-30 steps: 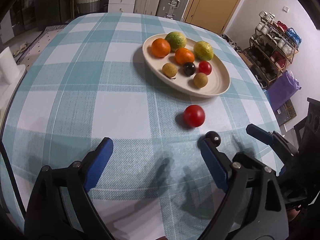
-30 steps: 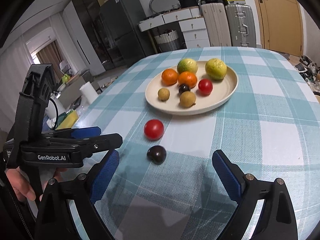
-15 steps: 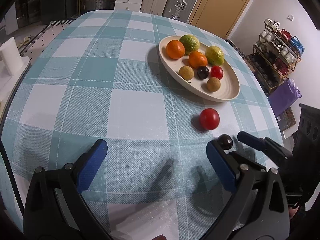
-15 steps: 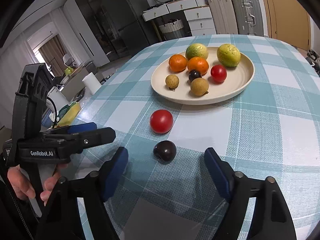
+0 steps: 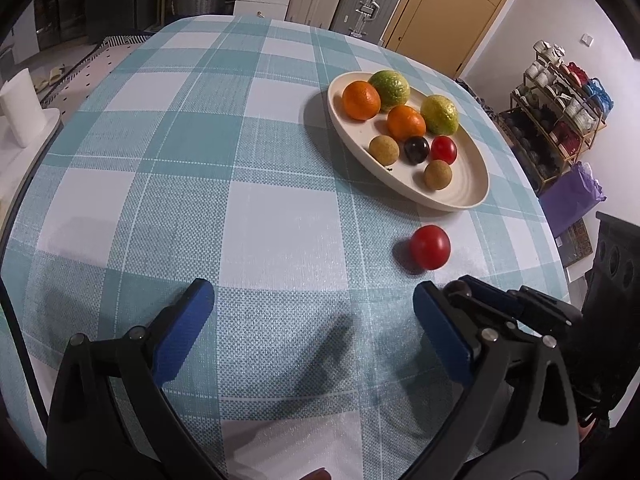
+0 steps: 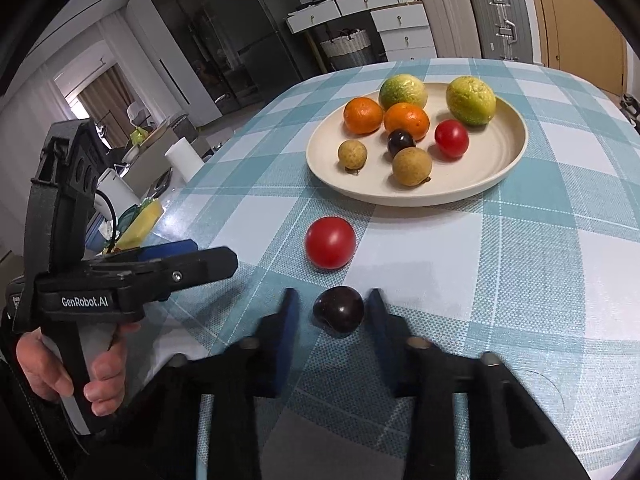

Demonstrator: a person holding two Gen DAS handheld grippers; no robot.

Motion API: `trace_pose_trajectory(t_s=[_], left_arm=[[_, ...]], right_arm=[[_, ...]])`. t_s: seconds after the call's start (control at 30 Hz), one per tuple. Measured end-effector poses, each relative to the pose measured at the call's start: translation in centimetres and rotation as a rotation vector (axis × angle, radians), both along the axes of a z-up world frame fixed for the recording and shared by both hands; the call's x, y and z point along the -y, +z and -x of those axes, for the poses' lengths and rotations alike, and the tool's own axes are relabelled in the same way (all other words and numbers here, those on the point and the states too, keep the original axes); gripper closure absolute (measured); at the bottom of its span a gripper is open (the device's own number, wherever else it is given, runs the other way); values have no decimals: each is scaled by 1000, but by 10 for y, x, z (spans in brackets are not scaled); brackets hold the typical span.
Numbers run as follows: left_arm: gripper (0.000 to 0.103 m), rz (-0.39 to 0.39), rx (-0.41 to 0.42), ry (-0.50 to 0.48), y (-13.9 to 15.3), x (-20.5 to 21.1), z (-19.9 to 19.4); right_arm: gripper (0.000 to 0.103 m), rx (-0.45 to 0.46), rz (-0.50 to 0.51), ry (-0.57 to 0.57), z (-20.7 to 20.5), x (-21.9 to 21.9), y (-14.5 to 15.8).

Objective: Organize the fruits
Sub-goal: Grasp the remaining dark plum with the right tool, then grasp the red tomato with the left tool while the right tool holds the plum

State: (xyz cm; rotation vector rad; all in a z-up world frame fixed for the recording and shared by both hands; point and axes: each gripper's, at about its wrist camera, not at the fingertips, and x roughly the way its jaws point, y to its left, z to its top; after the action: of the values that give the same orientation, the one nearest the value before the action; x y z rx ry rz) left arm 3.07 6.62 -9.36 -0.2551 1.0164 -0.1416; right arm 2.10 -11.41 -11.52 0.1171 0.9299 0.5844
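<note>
A dark plum (image 6: 339, 310) lies on the checked tablecloth, and my right gripper (image 6: 332, 300) is shut on it, one blue pad at each side. In the left wrist view the plum (image 5: 458, 289) peeks out behind my own right finger. Just beyond sits a red tomato (image 6: 330, 242) (image 5: 430, 247), loose on the cloth. The cream plate (image 6: 500, 160) (image 5: 468, 196) holds two oranges, two green-yellow citrus, two brown longans, a small tomato and another dark plum. My left gripper (image 5: 312, 296) (image 6: 208, 254) hovers open over bare cloth, left of the plum.
A hand (image 6: 80, 372) grips the left gripper's handle. A white paper roll (image 5: 20, 112) stands off the table's left side. A shelf of teaware (image 5: 560, 92) and a purple bag (image 5: 572, 196) are beyond the right edge. Suitcases and drawers line the back wall.
The right jaws have closed from wide open onto the dark plum, with the gripper a little nearer to it. The left jaws spread slightly wider; that gripper stayed put.
</note>
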Motion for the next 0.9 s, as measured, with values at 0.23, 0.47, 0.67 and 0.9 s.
trace_pose_trajectory(t_s=[0.23, 0.47, 0.67, 0.9], left_arm=[[3, -9, -6, 0, 0, 2, -3], [3, -36, -13, -11, 1, 15, -6], [3, -60, -6, -41, 4, 33, -8], [2, -83, -10, -69, 6, 56, -19]], right_arm=[[78, 5, -20, -8, 0, 4, 1], [78, 19, -58, -39, 2, 21, 7], [78, 38, -72, -61, 4, 36, 11], [78, 59, -104, -84, 6, 56, 17]])
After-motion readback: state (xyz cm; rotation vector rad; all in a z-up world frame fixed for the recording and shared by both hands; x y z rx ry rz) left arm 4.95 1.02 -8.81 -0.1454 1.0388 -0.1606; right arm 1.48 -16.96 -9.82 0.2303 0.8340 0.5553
